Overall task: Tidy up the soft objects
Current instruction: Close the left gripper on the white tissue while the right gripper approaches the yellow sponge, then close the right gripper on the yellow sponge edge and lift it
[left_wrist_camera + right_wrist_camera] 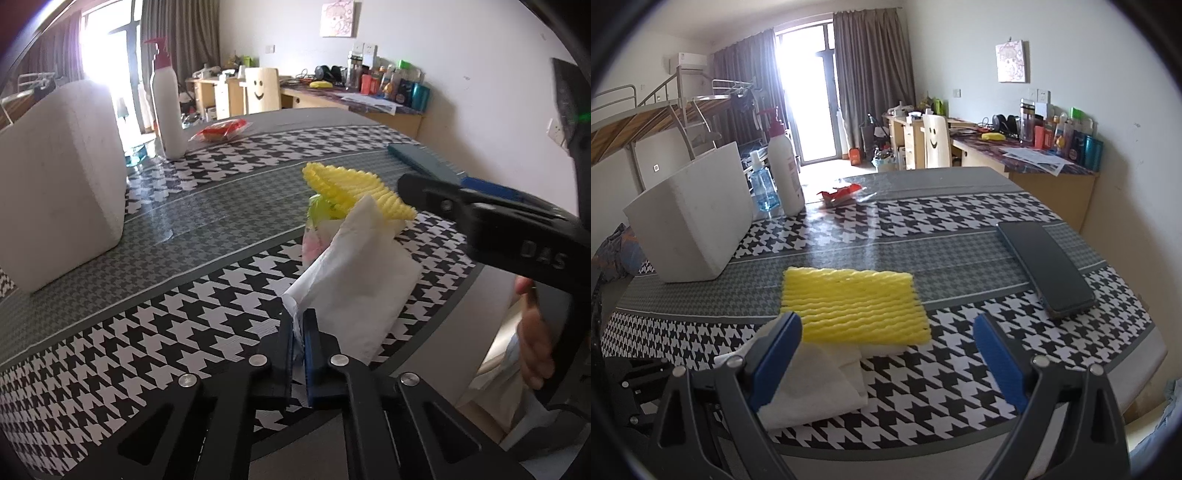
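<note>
The left gripper [300, 345] has its jaws pinched together on a corner of the white tissue [354, 273], which rises from the grip and drapes toward the yellow foam net [354, 192]. The right gripper [888, 354] has its jaws spread wide with nothing between them, hovering low over the near edge of the surface [923, 406]; its left finger stands just beside the tissue [816, 384], which lies folded there with one end touching the near edge of the foam net [853, 306]. In the left wrist view the foam net sits on top of a small pink and green packet [314, 229], partly hidden by the tissue. A dark phone [1047, 269] lies flat to the right of the foam net, apart from it. To the left stands a white foam box [690, 218], and behind it a tall white pump bottle [785, 173] beside a blue-tinted bottle [762, 188]. A red wrapper [842, 194] lies farther back on the houndstooth cloth.
</note>
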